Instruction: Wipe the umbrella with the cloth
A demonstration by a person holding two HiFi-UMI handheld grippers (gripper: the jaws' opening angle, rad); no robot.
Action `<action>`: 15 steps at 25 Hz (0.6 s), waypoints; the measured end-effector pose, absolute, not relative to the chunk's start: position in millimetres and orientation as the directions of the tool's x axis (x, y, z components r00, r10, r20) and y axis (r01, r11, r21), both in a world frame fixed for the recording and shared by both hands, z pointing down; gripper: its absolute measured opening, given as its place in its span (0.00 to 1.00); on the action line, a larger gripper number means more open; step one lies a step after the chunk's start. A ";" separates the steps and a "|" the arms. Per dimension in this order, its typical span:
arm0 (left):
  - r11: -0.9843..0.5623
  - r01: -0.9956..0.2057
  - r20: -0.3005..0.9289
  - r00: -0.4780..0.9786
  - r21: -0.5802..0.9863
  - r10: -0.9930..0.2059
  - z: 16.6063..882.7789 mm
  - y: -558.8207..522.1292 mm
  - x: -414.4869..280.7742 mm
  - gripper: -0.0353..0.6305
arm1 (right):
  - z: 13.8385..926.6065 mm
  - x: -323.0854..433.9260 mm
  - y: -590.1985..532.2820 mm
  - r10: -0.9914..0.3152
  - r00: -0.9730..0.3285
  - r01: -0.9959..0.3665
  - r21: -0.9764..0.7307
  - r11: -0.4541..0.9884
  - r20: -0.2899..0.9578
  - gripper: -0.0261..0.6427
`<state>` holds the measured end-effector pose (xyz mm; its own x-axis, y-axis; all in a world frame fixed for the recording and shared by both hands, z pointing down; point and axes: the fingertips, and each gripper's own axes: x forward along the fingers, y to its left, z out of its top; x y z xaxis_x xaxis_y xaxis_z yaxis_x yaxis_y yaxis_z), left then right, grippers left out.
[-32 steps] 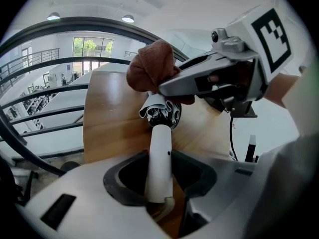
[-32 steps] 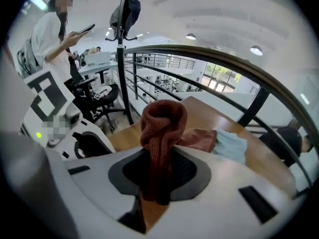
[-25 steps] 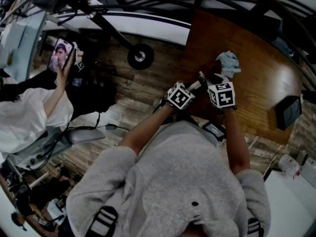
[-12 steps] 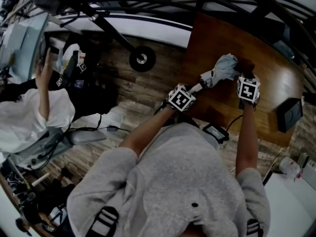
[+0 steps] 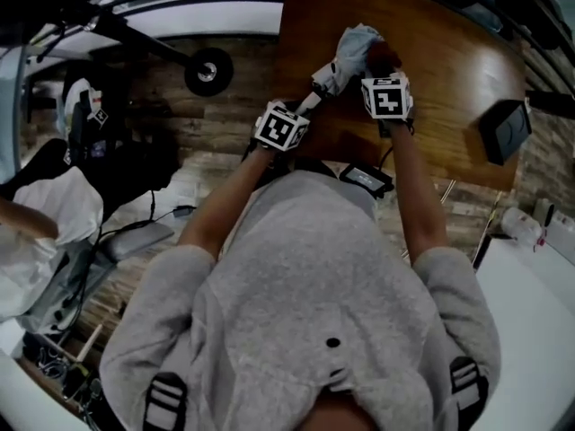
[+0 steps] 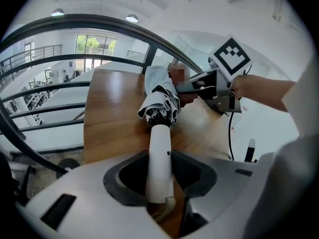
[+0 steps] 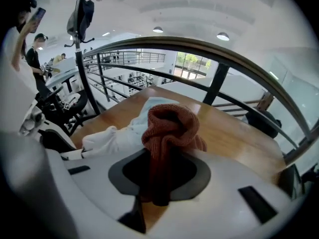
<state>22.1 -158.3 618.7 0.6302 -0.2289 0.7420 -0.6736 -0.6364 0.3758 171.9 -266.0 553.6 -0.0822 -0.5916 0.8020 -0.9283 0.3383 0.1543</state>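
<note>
wooden table (image 5: 458, 70), black box (image 5: 503, 131) on it, wheel (image 5: 208, 70) on plank floor (image 5: 225, 142)

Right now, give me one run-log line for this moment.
left claw: shut on umbrella handle | right claw: shut on cloth | cloth beside folded umbrella

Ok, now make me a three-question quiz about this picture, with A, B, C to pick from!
1. Where is the cloth? A on the floor. B in the right gripper. C on a chair.
2. What colour is the umbrella handle? A white. B green. C pink.
3. How is the umbrella? A wide open. B snapped in two. C folded up.
Answers: B, its jaws pinch the reddish knit; A, the left gripper holds a white handle; C, its fabric is bunched together.
</note>
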 end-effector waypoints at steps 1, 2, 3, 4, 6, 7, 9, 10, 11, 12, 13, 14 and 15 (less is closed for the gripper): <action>-0.627 -0.678 0.740 0.632 0.384 -0.229 618.9 -159.6 22.4 0.28 | 555.2 162.9 -263.1 -0.581 -0.112 -0.924 0.130 0.359 0.806 0.17; -0.618 -0.682 0.740 0.633 0.392 -0.228 618.4 -160.8 22.2 0.28 | 556.0 152.3 -260.3 -0.571 -0.142 -0.915 0.113 0.388 0.809 0.17; -0.610 -0.684 0.739 0.634 0.400 -0.226 618.1 -161.5 21.8 0.28 | 556.1 140.0 -256.9 -0.558 -0.172 -0.902 0.098 0.421 0.812 0.17; -0.605 -0.685 0.739 0.635 0.406 -0.224 617.8 -161.7 21.4 0.28 | 556.8 127.2 -252.6 -0.541 -0.198 -0.888 0.084 0.452 0.817 0.17; -0.603 -0.683 0.738 0.638 0.412 -0.218 617.5 -161.4 21.2 0.28 | 558.9 105.4 -243.8 -0.514 -0.225 -0.860 0.079 0.504 0.828 0.17; -0.602 -0.682 0.737 0.641 0.416 -0.217 617.4 -161.7 21.4 0.28 | 558.1 97.2 -241.0 -0.511 -0.229 -0.846 0.090 0.526 0.829 0.17; -0.598 -0.681 0.733 0.644 0.422 -0.217 617.0 -162.5 21.4 0.28 | 552.8 84.7 -236.9 -0.507 -0.255 -0.822 0.092 0.563 0.824 0.17; -0.599 -0.681 0.732 0.645 0.421 -0.218 616.8 -162.6 21.2 0.28 | 549.1 79.4 -234.4 -0.501 -0.283 -0.817 0.068 0.573 0.818 0.17; -0.600 -0.680 0.732 0.645 0.420 -0.219 616.9 -162.2 20.7 0.28 | 544.9 74.5 -231.5 -0.496 -0.316 -0.815 0.037 0.578 0.809 0.17; -0.600 -0.679 0.731 0.647 0.422 -0.218 617.5 -161.3 20.0 0.28 | 540.1 70.0 -228.2 -0.495 -0.345 -0.814 0.008 0.581 0.797 0.17; -0.599 -0.678 0.729 0.650 0.427 -0.216 618.4 -160.6 19.4 0.28 | 534.2 66.5 -225.0 -0.496 -0.368 -0.811 -0.011 0.584 0.786 0.17; -0.597 -0.677 0.727 0.652 0.431 -0.215 618.8 -160.9 18.6 0.28 | 527.3 64.5 -222.5 -0.501 -0.384 -0.809 -0.021 0.587 0.775 0.17; -0.597 -0.679 0.727 0.650 0.427 -0.219 617.7 -161.8 16.7 0.28 | 519.5 64.0 -219.9 -0.509 -0.394 -0.809 -0.026 0.587 0.766 0.17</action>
<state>16.7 -161.8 617.7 0.6503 -0.2192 0.7274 -0.6793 -0.5965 0.4275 64.0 -219.9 519.5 -0.3935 -0.5086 0.7658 -0.8090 0.5872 -0.0258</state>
